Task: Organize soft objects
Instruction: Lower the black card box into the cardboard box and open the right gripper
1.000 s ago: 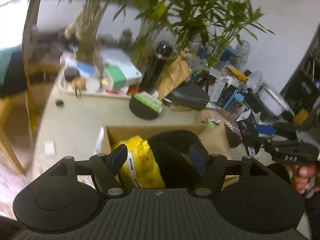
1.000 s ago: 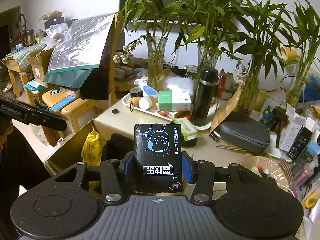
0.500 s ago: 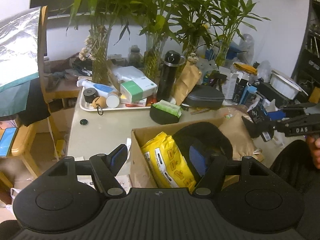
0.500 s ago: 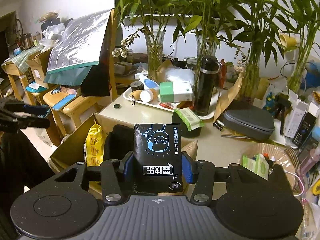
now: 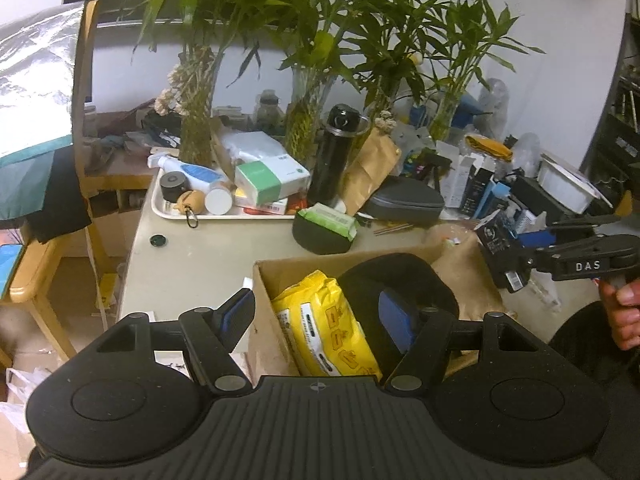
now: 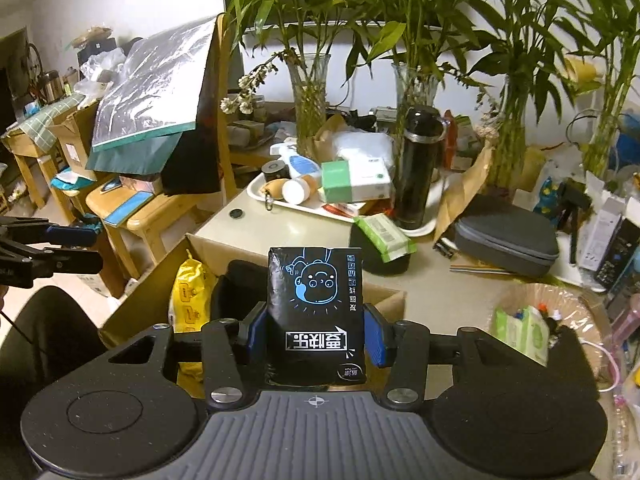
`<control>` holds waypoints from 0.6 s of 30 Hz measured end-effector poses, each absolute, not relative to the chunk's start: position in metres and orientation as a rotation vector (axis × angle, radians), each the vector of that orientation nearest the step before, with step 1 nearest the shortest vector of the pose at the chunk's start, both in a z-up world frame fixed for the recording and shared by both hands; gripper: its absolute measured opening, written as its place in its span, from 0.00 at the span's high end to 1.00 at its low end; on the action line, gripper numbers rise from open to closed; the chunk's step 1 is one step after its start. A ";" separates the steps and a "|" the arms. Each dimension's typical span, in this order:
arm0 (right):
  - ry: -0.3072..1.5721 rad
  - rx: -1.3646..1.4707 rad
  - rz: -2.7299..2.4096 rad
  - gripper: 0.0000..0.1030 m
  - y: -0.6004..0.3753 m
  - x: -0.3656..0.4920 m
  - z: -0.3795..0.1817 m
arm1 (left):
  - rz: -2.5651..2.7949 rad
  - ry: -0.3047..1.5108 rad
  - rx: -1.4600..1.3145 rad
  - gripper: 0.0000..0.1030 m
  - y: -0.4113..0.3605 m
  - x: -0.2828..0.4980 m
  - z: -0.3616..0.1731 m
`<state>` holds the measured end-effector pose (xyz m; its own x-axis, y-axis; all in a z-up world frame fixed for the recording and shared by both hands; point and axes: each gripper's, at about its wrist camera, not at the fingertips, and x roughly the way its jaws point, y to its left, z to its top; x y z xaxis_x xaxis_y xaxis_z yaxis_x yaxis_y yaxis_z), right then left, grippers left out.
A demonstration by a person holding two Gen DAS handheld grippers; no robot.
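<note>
My right gripper (image 6: 315,328) is shut on a black tissue pack (image 6: 316,304) with a blue cartoon face, held upright above the open cardboard box (image 6: 384,294). In the left wrist view that same pack (image 5: 498,236) shows at the far right in the right gripper (image 5: 508,258), with a hand behind it. Inside the box (image 5: 266,280) lie a yellow wipes pack (image 5: 324,328) and a black soft pad (image 5: 400,276). My left gripper (image 5: 320,316) hangs open over the box with nothing between its fingers. From the right wrist view, the left gripper (image 6: 72,246) is at the left edge.
Behind the box the table (image 5: 192,264) holds a white tray (image 5: 168,210) of bottles and boxes, a black flask (image 5: 336,156), a green wipes pack on a black case (image 5: 326,228), a grey zip case (image 5: 404,202) and vases of bamboo. A wooden chair (image 6: 148,216) stands left.
The left wrist view has swung and steadied, so the box sits further right and closer. The right gripper keeps its hold on the black pack; its view shifted slightly.
</note>
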<state>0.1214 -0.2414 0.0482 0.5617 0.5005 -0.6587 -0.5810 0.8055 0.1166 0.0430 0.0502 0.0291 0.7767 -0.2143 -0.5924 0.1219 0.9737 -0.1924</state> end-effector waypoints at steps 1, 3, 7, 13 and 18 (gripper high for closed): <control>0.736 -0.116 0.645 0.50 -0.240 0.122 0.048 | -0.177 0.655 -0.146 0.34 0.051 0.042 0.030; 0.729 -0.119 0.661 0.50 -0.236 0.121 0.049 | -0.174 0.650 -0.149 0.34 0.053 0.041 0.031; 0.722 -0.128 0.682 0.34 -0.226 0.122 0.049 | -0.156 0.650 -0.143 0.34 0.055 0.042 0.034; 0.648 -0.147 0.655 0.00 -0.231 0.114 0.046 | -0.125 0.610 -0.141 0.34 0.070 0.032 0.048; 0.653 -0.131 0.627 0.00 -0.254 0.106 0.044 | -0.070 0.593 -0.149 0.34 0.086 0.027 0.063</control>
